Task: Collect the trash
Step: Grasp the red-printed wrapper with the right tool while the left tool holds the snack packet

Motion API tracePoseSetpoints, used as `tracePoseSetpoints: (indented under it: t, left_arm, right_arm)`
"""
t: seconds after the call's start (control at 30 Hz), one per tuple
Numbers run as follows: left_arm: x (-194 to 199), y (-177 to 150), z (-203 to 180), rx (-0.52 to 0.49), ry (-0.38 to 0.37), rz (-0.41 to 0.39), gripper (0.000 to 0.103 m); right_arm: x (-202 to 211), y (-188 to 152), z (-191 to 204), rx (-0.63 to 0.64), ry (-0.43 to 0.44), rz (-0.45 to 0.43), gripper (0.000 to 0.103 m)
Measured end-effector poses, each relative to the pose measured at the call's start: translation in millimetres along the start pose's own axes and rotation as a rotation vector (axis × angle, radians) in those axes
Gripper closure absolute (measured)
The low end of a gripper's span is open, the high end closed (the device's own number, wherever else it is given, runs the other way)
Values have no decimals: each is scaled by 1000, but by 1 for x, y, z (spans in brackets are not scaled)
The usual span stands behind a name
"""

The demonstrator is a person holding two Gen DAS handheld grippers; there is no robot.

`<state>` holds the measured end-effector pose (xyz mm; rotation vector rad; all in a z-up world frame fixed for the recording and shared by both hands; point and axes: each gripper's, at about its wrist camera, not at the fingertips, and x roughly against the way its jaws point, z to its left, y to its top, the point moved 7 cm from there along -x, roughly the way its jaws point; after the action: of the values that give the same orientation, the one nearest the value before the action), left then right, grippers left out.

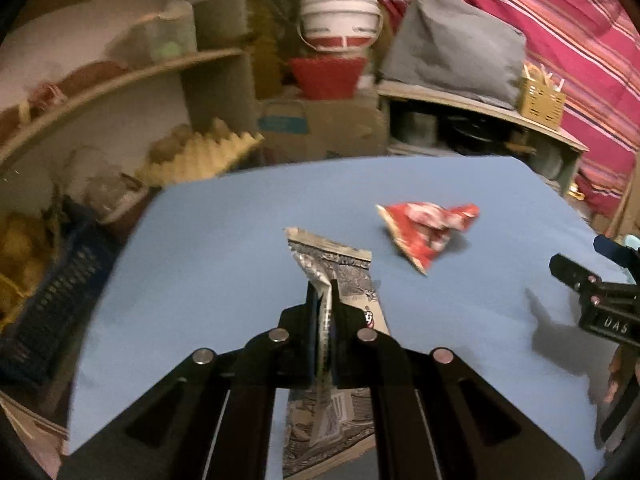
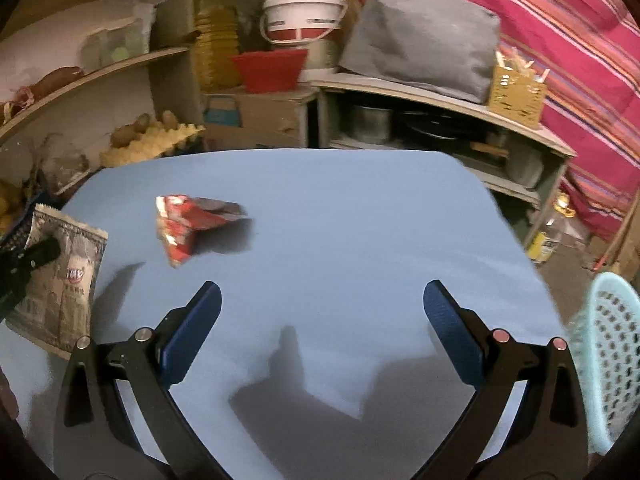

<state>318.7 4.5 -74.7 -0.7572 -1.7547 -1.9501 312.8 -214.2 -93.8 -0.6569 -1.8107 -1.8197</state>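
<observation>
My left gripper [image 1: 323, 292] is shut on a grey-and-white printed snack wrapper [image 1: 344, 264] and holds it above the blue table [image 1: 224, 240]. The same wrapper [image 2: 60, 276] shows at the left of the right wrist view, pinched by the left gripper [image 2: 48, 250]. A crumpled red snack wrapper [image 1: 428, 232] lies on the table ahead and to the right; it also shows in the right wrist view [image 2: 184, 228]. My right gripper [image 2: 322, 304] is open and empty over the table's near middle, and shows at the right edge of the left wrist view [image 1: 580, 280].
A light-blue perforated basket [image 2: 608, 364] stands at the table's right edge. Behind the table are cluttered shelves [image 2: 440, 100] with a red bowl [image 2: 270, 68], a white bucket [image 2: 302, 12], an egg tray [image 1: 204, 156] and a yellow basket [image 2: 516, 94]. A dark crate [image 1: 64, 296] sits left.
</observation>
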Motion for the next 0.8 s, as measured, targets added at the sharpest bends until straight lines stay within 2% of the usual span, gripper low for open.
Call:
tracePoseSetpoints:
  t: [0.27,0.47,0.57,0.63,0.7,0.77,0.8]
  left_arm:
    - [-4,17,44,55,2,-43,98]
    - [-4,17,66,91,0,-36,98]
    - [-2,17,69,85,4,-41,98]
    - [-3,17,71,91,4,-38,98]
    - [-5,17,73,107,-7,-31,98]
    - [-6,17,73,113,-14,-29,98]
    - [-6,18,71,112,-15,-29,98]
  right_arm:
    - [-28,33,61,31,60,-5,4]
    - [-58,57,93,76,55,21,4]
    - [-80,57,102,115,23,75,5]
    - [-92,53,105,136,10,108,16]
    - [-101,47,106,143,28,142,44]
    - [-107,40,104,131,60,178,54]
    - [-106,38,104,126,68,173,63]
